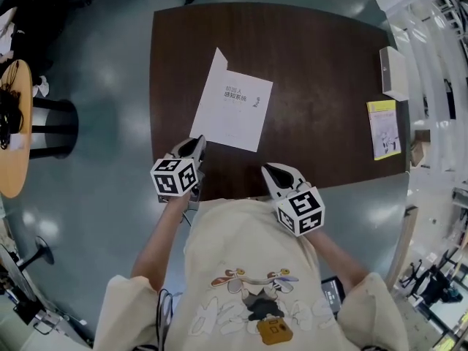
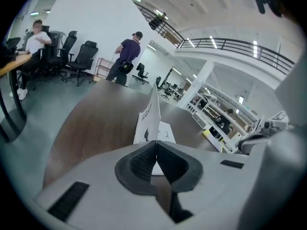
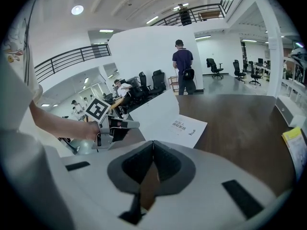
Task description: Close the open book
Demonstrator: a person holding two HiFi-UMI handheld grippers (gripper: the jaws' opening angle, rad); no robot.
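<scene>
The left gripper (image 2: 156, 145) is pinching the thin white paper leaf (image 2: 153, 113) right at its tips. It is standing the limp sheet nearly upright, apparently so it can be swung over and shut. Just beyond, the flat white softcover book (image 1: 240, 112) is lying on the smooth dark brown wooden table (image 1: 322, 57). The right gripper (image 3: 152, 147), clenched on nothing, is waiting near the book's closest edge.
</scene>
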